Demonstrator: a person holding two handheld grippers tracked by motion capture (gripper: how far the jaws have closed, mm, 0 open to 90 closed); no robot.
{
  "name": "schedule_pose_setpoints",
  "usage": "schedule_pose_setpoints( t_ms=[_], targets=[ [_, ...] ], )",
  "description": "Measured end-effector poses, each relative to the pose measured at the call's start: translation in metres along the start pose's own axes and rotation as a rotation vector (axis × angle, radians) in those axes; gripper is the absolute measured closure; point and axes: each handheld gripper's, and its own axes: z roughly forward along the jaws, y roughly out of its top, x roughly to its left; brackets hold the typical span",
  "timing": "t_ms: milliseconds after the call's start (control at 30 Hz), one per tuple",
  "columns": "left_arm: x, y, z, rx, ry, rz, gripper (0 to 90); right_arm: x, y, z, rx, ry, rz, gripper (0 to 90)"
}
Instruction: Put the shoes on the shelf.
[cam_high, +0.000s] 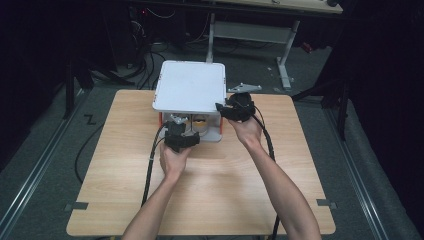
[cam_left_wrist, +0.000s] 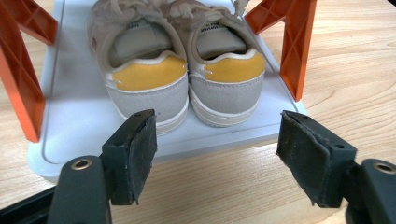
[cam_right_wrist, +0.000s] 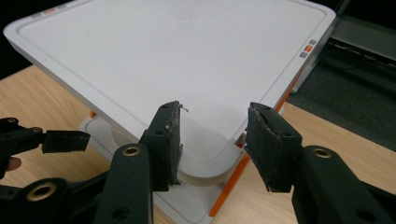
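between the spread jaws of the left tool (cam_left_wrist: 215, 158), which clamp on nothing, sits a pair of grey suede trainers with yellow heel patches (cam_left_wrist: 184, 70), heels toward it, on the lower tray of a small white plastic shoe rack with orange struts (cam_high: 189, 87). the right tool (cam_right_wrist: 212, 144) hangs at the near right corner of the rack's top shelf, jaws apart, pads not pressing on the rim between them. the rack stands at the far edge of the pale wooden bench (cam_high: 210, 175). to draw the trainers out cleanly, i'd lower the left tool level with the heels, centre it on one heel, and steady the rack with the right.
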Motion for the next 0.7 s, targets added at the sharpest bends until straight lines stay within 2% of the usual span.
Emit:
schedule_pose_setpoints(
  t_ms=[67,133,300,400,500,600,700],
  targets=[
    [0.000,0.000,-0.003,0.005,-0.011,0.016,29.5,-0.002,-0.001,-0.004,-0.013,0.011,0.018,53.6],
    [0.001,0.000,-0.005,0.013,-0.010,0.016,30.1,-0.003,-0.002,-0.008,-0.015,0.012,0.022,53.3],
    [0.003,0.000,-0.011,0.016,-0.045,0.009,30.2,-0.008,-0.006,-0.016,-0.031,0.019,0.035,53.0],
    [0.004,0.001,-0.018,-0.014,-0.071,0.005,30.4,-0.010,-0.009,-0.023,-0.036,0.023,0.037,52.8],
    [0.003,0.002,-0.026,-0.041,-0.076,0.020,30.9,-0.014,-0.011,-0.032,-0.052,0.027,0.042,52.7],
    [0.002,0.003,-0.035,-0.068,-0.085,0.027,31.2,-0.017,-0.016,-0.043,-0.075,0.043,0.070,52.6],
    [0.002,0.004,-0.042,-0.085,-0.099,0.027,31.2,-0.020,-0.022,-0.052,-0.077,0.033,0.068,52.5]
  ],
)
